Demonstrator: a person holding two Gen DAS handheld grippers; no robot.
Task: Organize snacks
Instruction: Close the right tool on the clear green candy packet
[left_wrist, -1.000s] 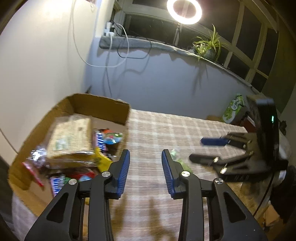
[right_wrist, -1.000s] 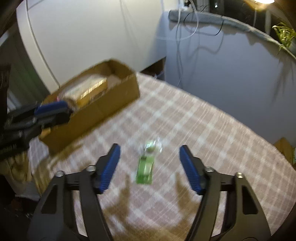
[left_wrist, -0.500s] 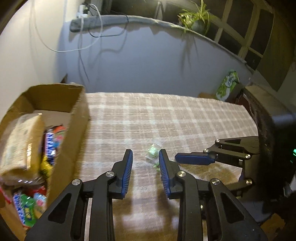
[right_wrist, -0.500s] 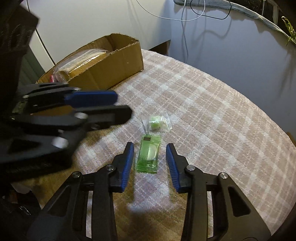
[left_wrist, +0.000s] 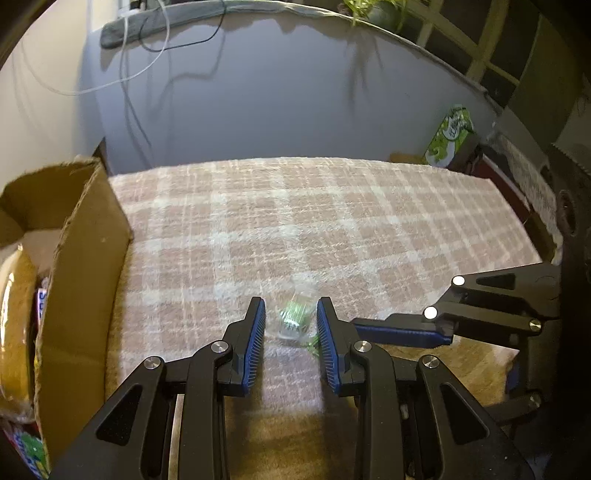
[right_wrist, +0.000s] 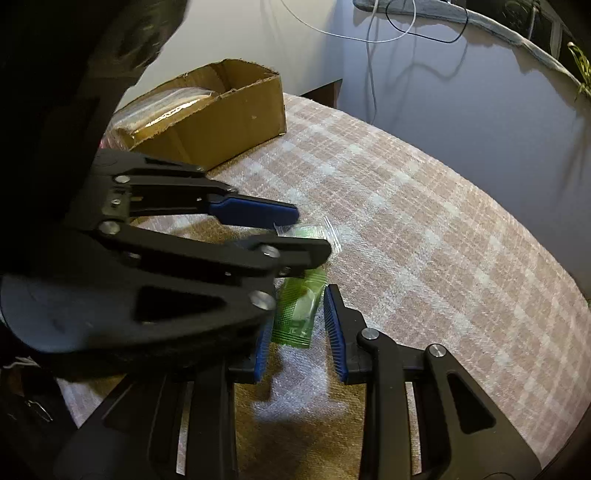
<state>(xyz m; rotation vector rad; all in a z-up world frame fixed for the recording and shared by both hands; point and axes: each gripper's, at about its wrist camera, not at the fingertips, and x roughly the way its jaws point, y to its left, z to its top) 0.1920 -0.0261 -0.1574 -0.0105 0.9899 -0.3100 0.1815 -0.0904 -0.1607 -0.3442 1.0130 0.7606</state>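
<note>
A clear packet with green sweets (left_wrist: 293, 319) lies on the checked cloth between the tips of my left gripper (left_wrist: 290, 325), whose jaws stand a little apart around it without closing on it. It shows in the right wrist view (right_wrist: 310, 233) past the left gripper (right_wrist: 303, 236). A green wrapped snack (right_wrist: 297, 312) lies between the jaws of my right gripper (right_wrist: 295, 325), which are narrowly open around it. The right gripper (left_wrist: 402, 332) reaches in from the right. A cardboard box (left_wrist: 88, 266) with several snacks stands at the left; it also shows in the right wrist view (right_wrist: 229, 118).
The checked tablecloth (left_wrist: 314, 221) covers the table up to the grey wall. A green carton (left_wrist: 450, 136) stands off the table's far right corner. Cables (right_wrist: 373, 55) hang down the wall behind the box.
Both grippers have moved down and in towards the two green packets. The left gripper now brackets the clear packet and the right one brackets the green snack; the left gripper covers part of the right view.
</note>
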